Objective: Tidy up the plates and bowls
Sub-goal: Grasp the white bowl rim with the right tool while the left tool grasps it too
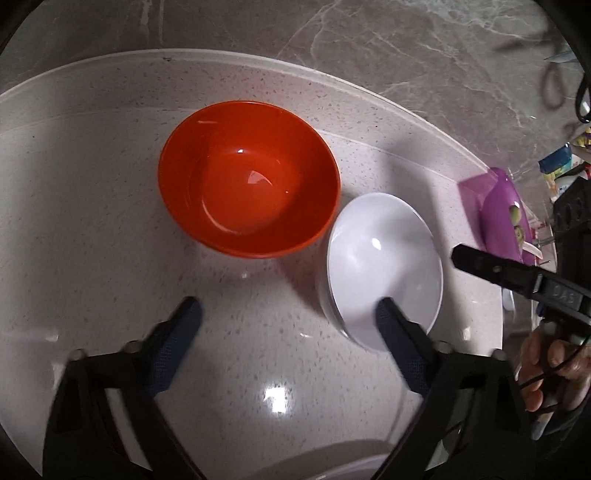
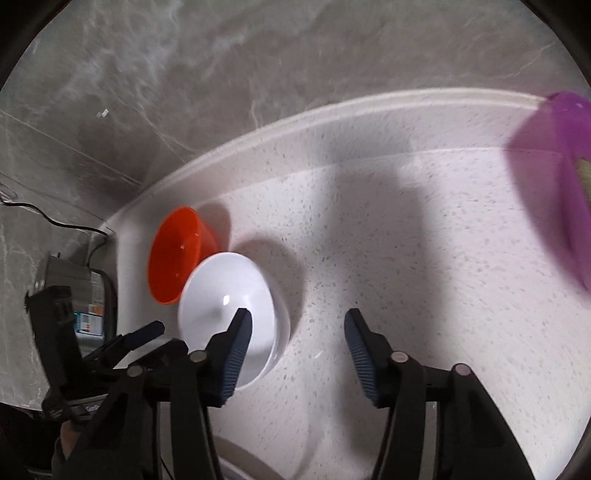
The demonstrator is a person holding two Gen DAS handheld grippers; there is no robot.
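An orange bowl stands upright on the speckled white counter. A white bowl stands right beside it, rims nearly touching. My left gripper is open and empty, hovering in front of both bowls; its right finger overlaps the white bowl's near rim. In the right wrist view the orange bowl and the white bowl lie at the left. My right gripper is open and empty, its left finger in front of the white bowl. The left gripper shows at that view's far left.
A purple container sits at the counter's right, also in the right wrist view. A grey marble wall backs the counter. A white plate rim shows at the bottom edge. Clutter and cables lie far right.
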